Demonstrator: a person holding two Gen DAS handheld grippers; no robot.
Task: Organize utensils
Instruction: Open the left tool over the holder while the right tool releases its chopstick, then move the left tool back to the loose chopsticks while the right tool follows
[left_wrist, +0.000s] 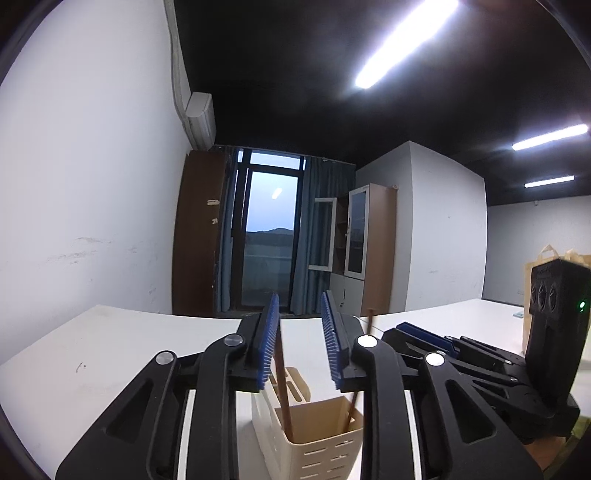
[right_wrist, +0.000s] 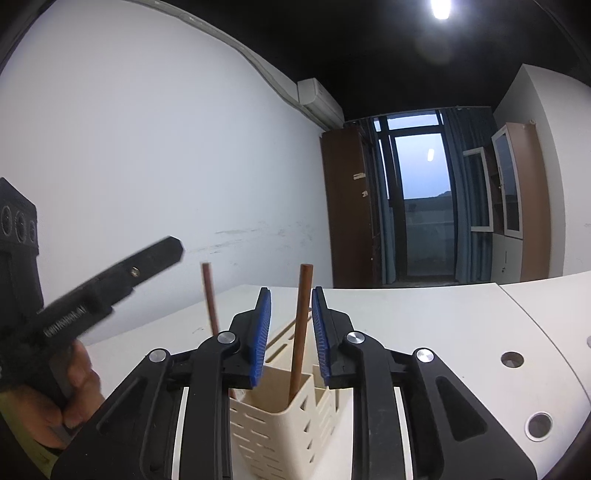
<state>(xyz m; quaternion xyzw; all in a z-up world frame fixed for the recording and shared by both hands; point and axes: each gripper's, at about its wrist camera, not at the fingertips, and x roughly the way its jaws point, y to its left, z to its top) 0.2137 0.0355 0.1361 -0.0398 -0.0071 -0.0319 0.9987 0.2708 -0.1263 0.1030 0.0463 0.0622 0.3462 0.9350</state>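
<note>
A cream slotted utensil holder (left_wrist: 314, 435) stands on the white table (left_wrist: 110, 354), just below both grippers; it also shows in the right wrist view (right_wrist: 280, 417). Two brown wooden sticks stand upright in it: one (left_wrist: 283, 384) beside my left gripper's left pad, another (left_wrist: 364, 354) at the holder's right side. In the right wrist view one stick (right_wrist: 300, 332) rises between the pads without touching them, and the other (right_wrist: 211, 299) stands to the left. My left gripper (left_wrist: 300, 339) is open and empty. My right gripper (right_wrist: 290, 334) is open and empty.
The right gripper's body (left_wrist: 480, 362) lies close on the right in the left wrist view. The left gripper (right_wrist: 92, 291) and a hand (right_wrist: 70, 398) show at the left of the right wrist view. A paper bag (left_wrist: 535, 291) stands at the far right. The table has cable holes (right_wrist: 511, 359).
</note>
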